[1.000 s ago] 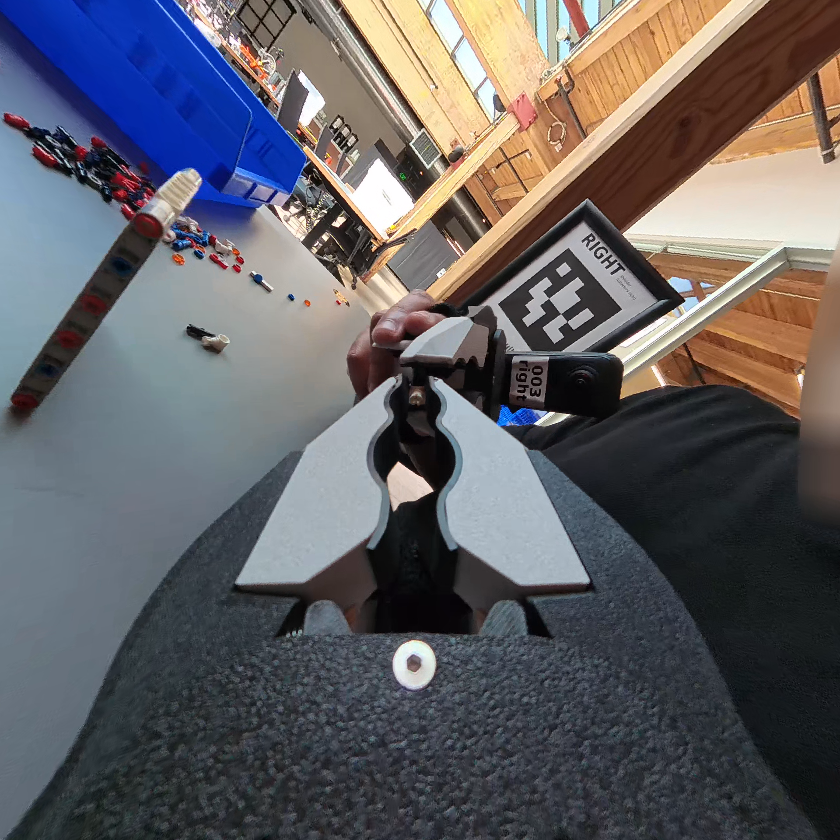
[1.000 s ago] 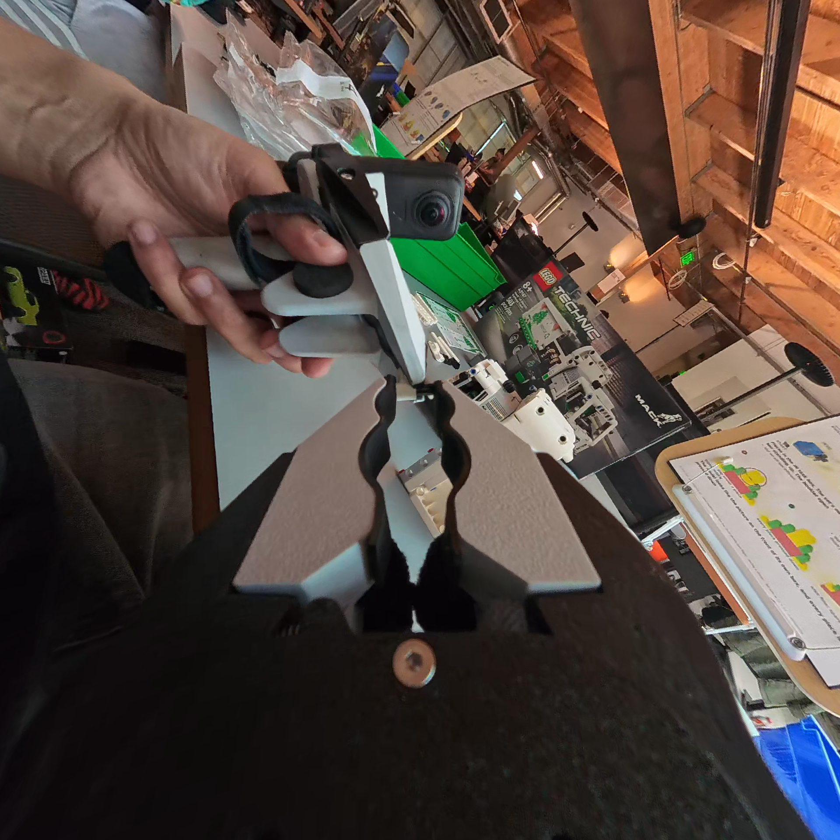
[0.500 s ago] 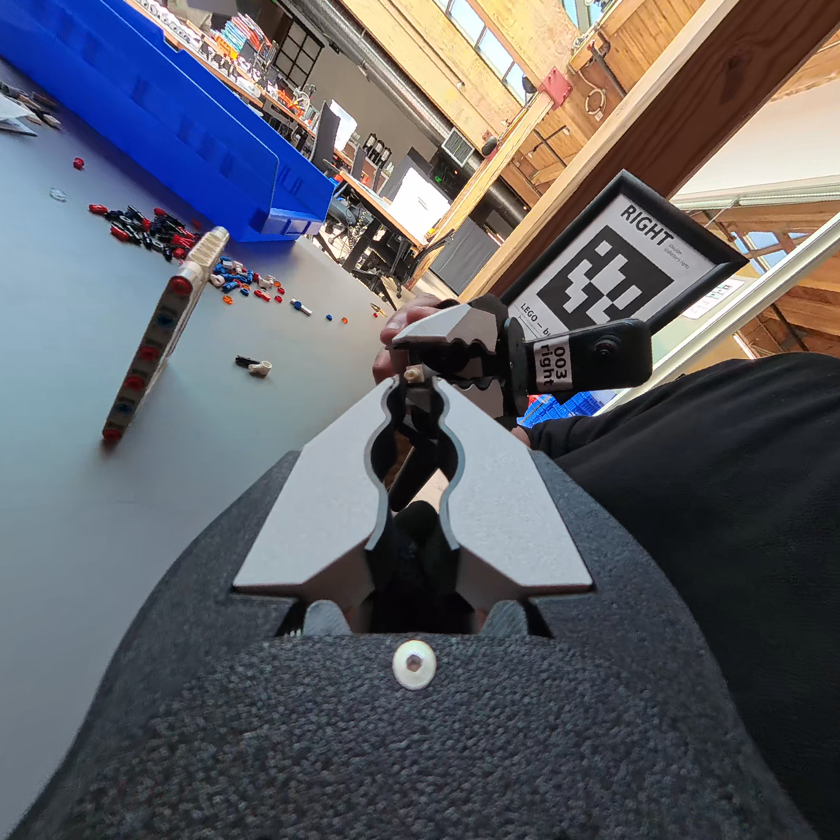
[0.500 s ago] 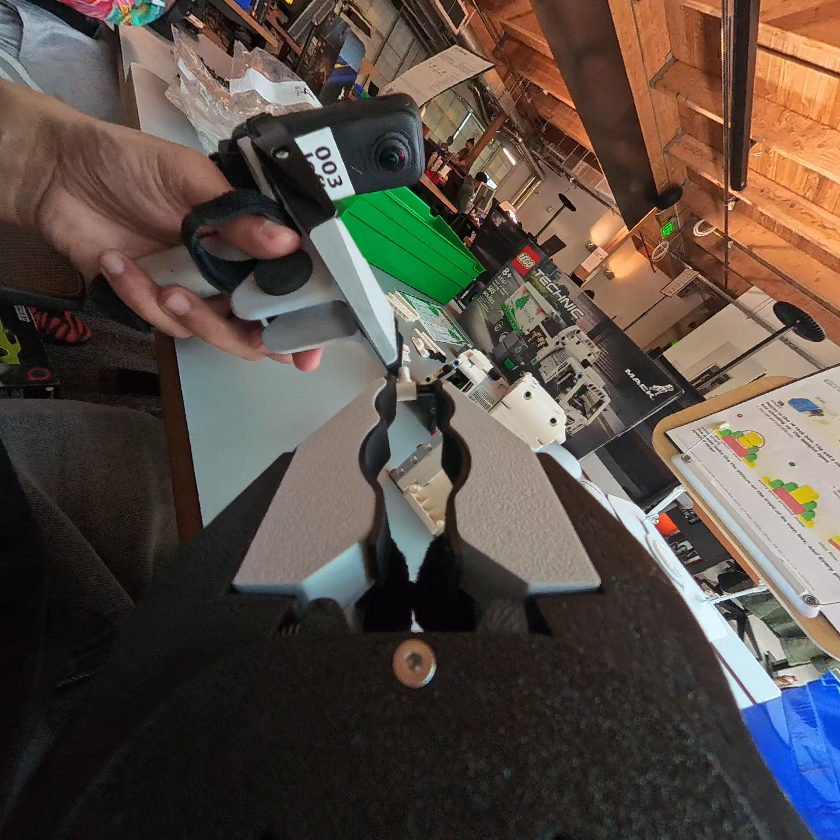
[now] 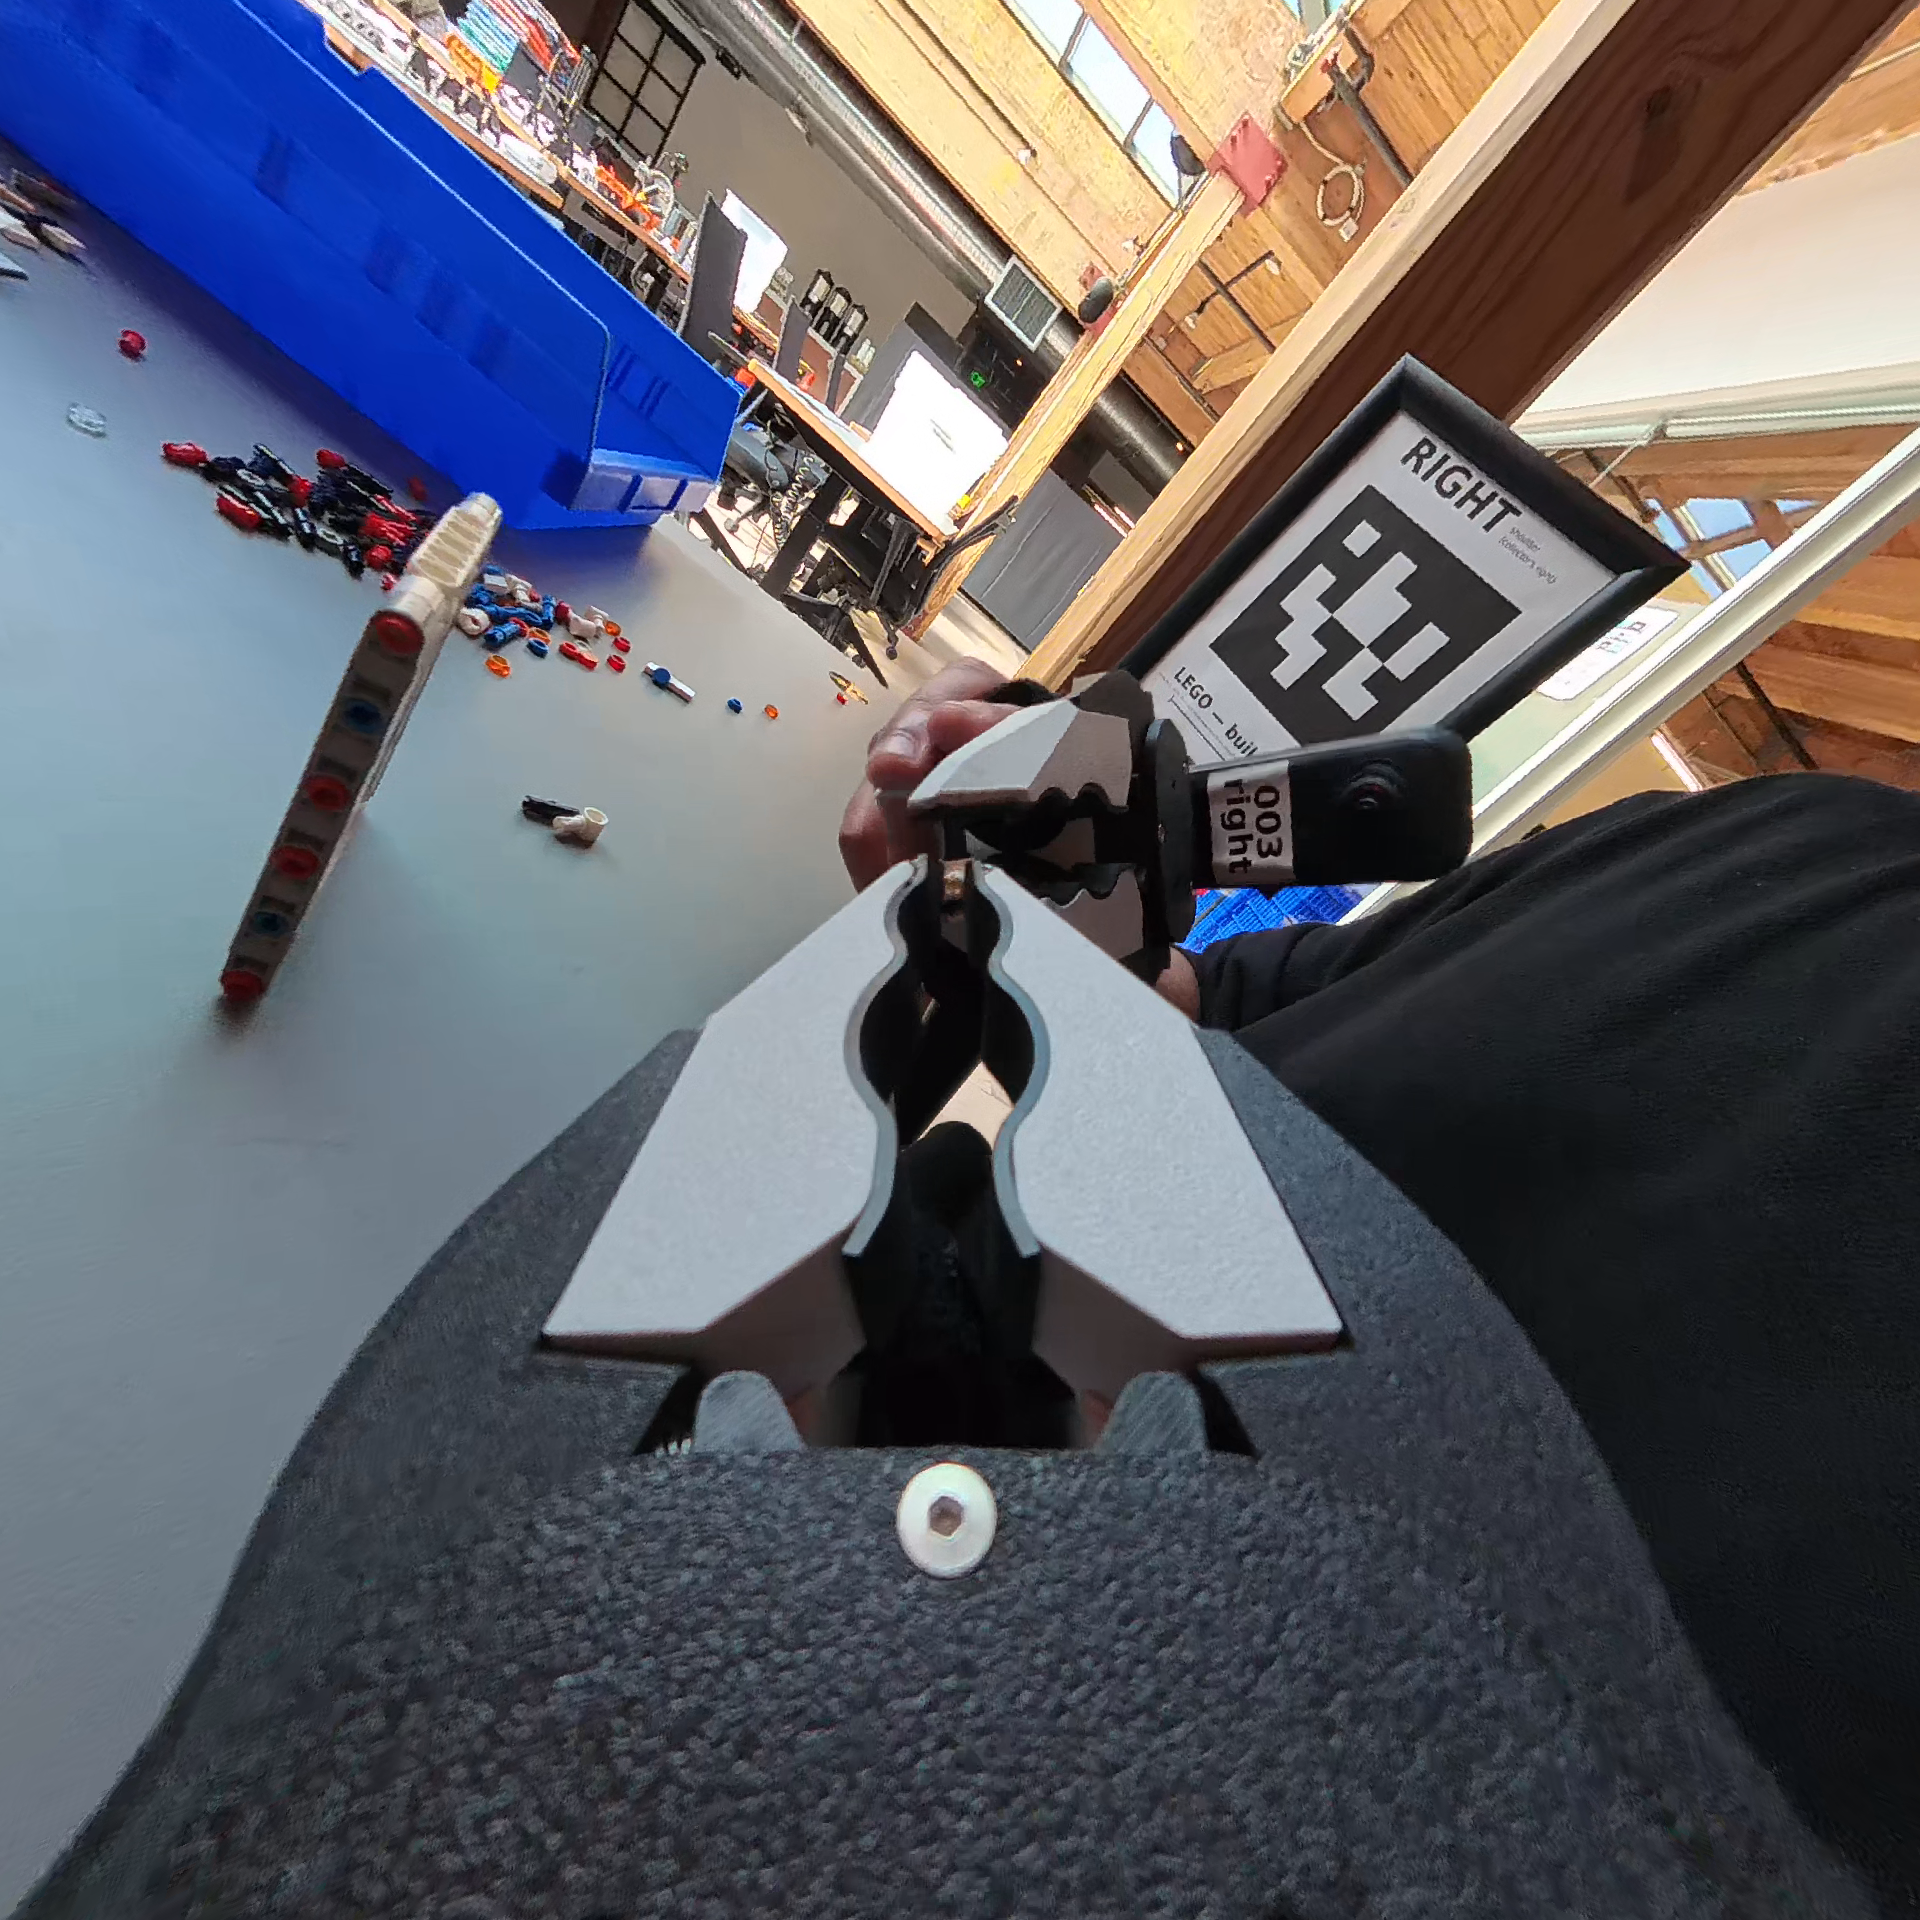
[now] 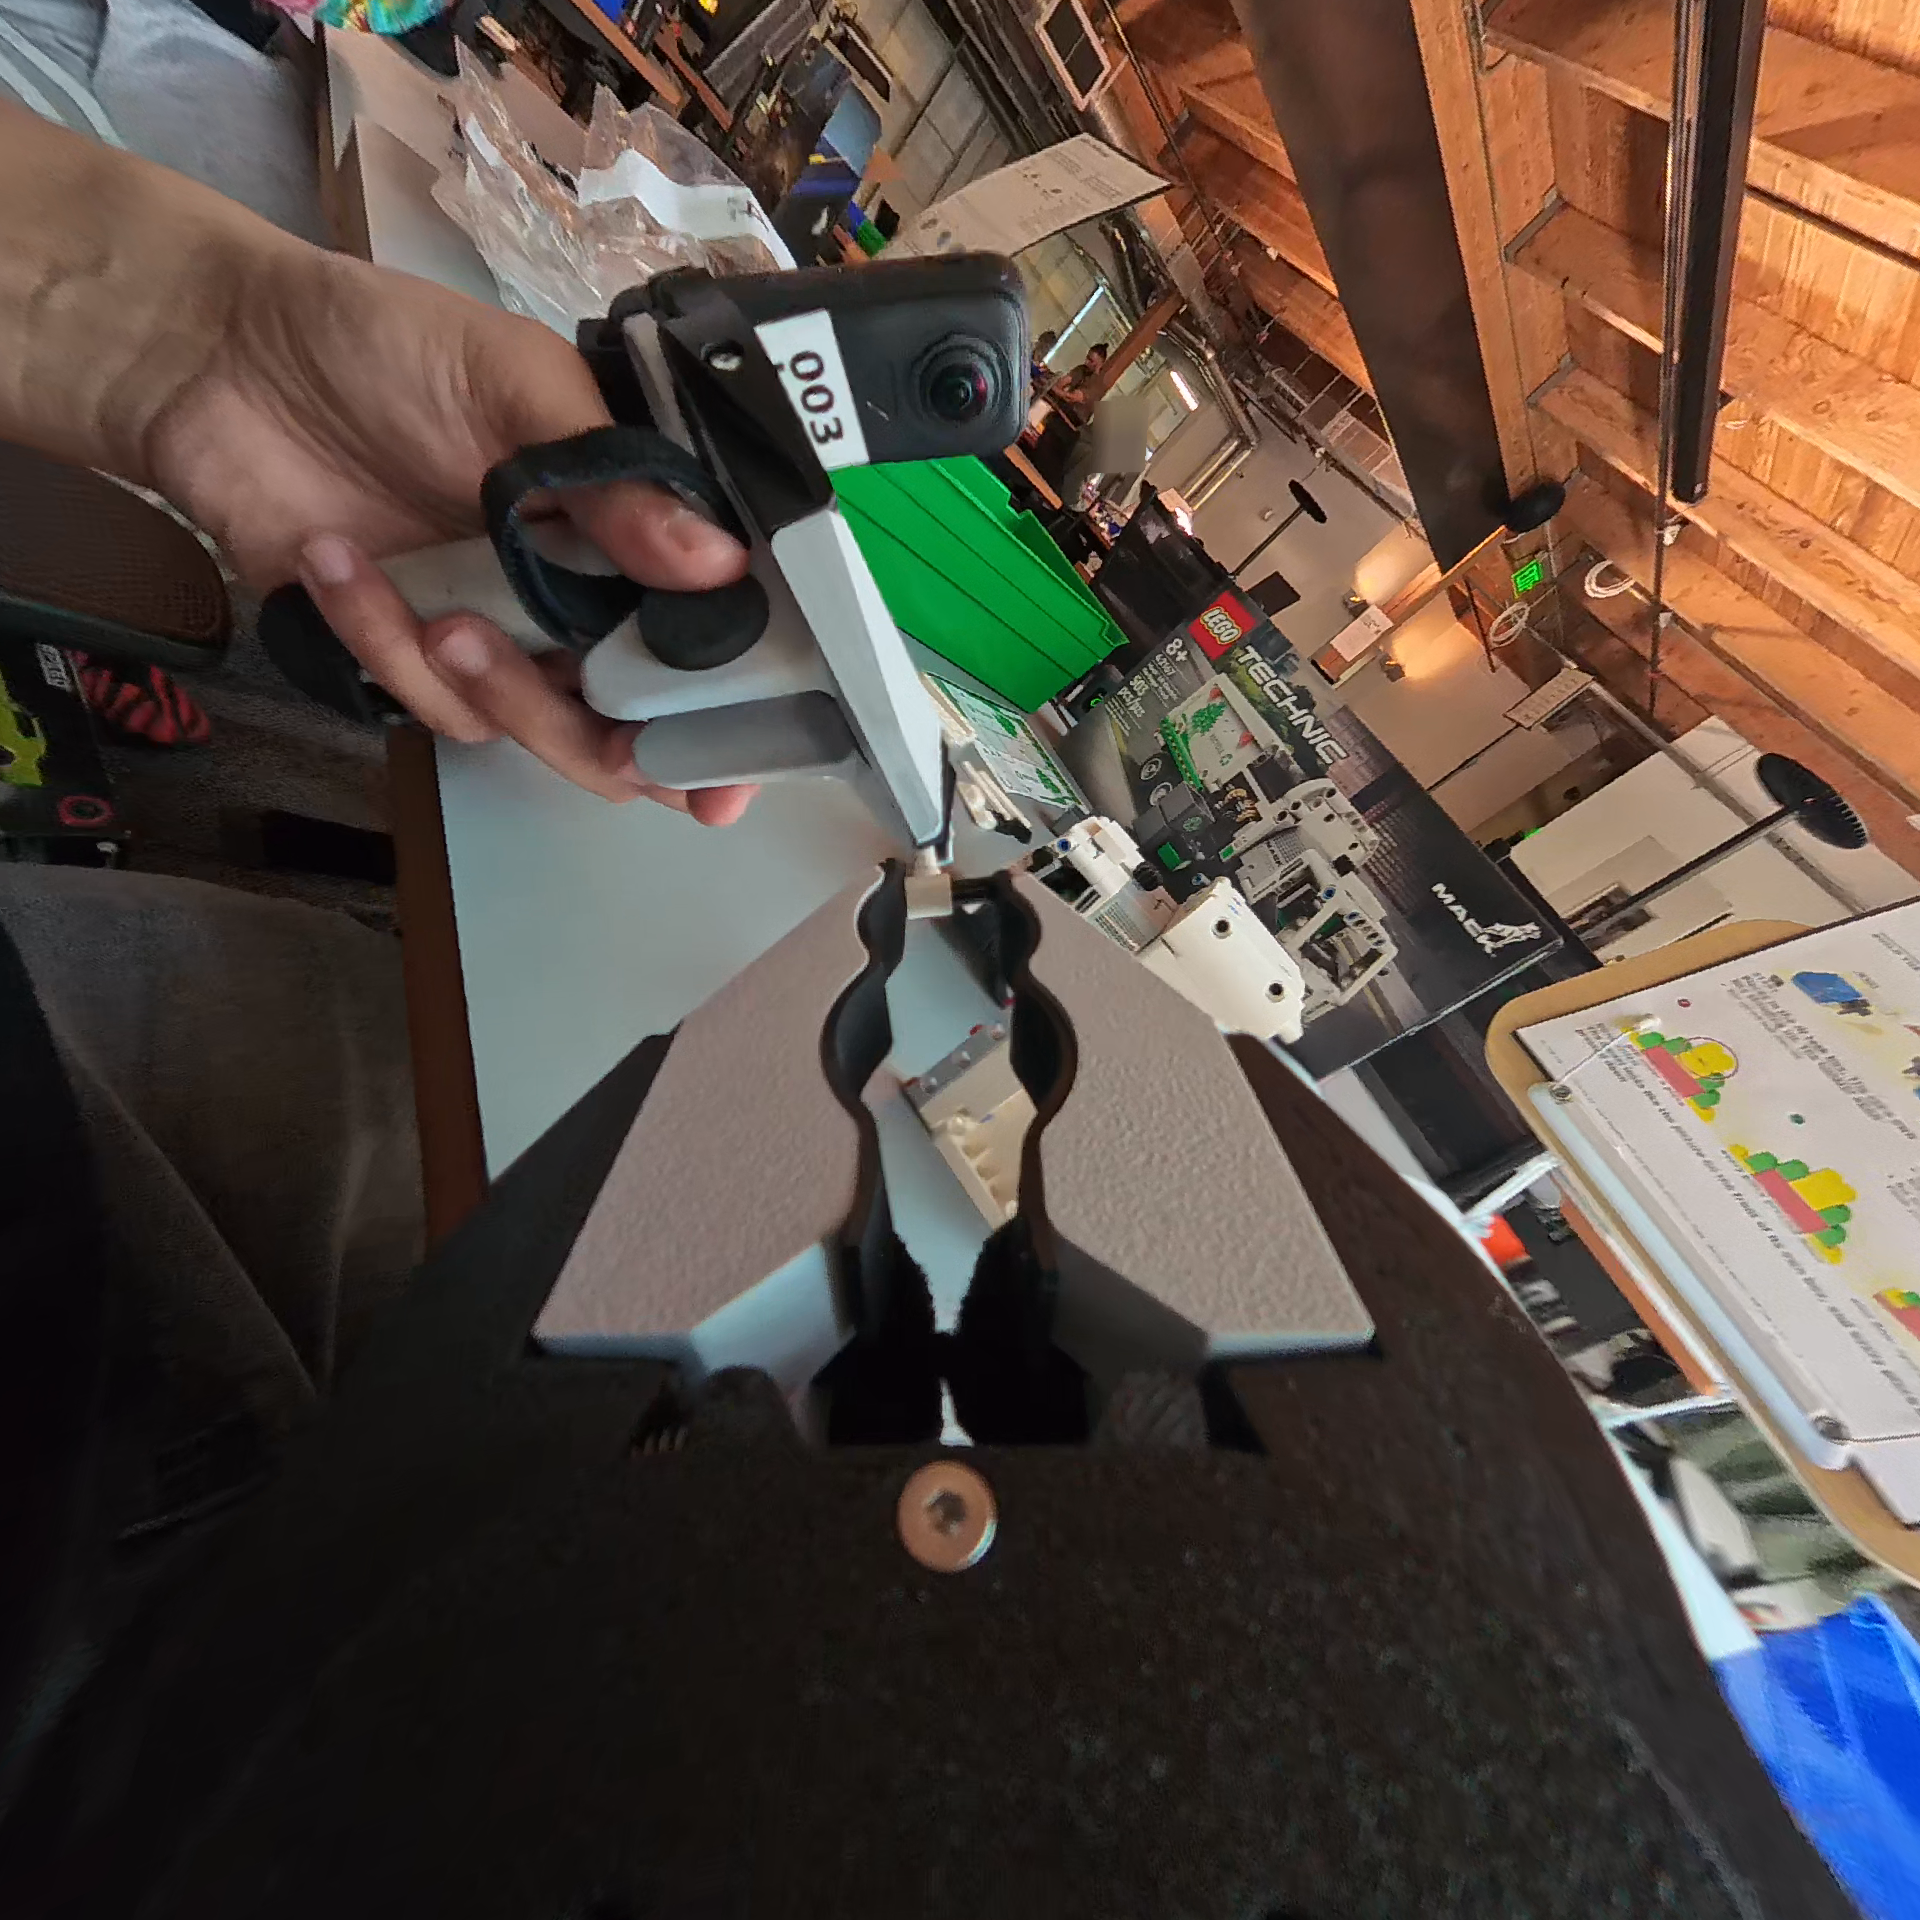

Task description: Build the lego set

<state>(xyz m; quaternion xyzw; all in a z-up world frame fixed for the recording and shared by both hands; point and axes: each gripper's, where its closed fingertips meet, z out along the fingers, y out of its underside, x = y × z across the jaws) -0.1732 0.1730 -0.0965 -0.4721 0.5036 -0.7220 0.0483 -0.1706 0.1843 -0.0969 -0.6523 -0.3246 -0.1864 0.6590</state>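
On the left of the left wrist view, a long grey beam (image 5: 348, 727) studded with red and blue pins stands on edge on the grey table (image 5: 156, 1143), with a scatter of small pins (image 5: 312, 509) and a blue bin (image 5: 416, 281) behind it, and a stray black-and-white connector (image 5: 566, 819) nearer in. At centre, the left gripper (image 5: 951, 883) has its tips drawn nearly together on a tiny pale piece (image 5: 950, 871) – the gap behind them is only the scalloped cut-out. Right of it, the right gripper (image 5: 961, 821) meets it tip to tip, held by a hand (image 5: 914, 748).

In the right wrist view the left gripper (image 6: 930, 842) comes down from the upper left, and the right gripper (image 6: 940, 899), tips narrowly apart, pinches a black pin (image 6: 977, 891) carrying a small white bush (image 6: 925, 894). Further right sit the half-built white model (image 6: 1216, 945), the set's box (image 6: 1299, 790) and an instruction sheet (image 6: 1766, 1143).

The risk, as I judge it, is in the mating – both pieces are tiny and held only at the very tips, above the lap and table edge. A slightly skewed push could twist the pin out of the grip and send it to the floor.
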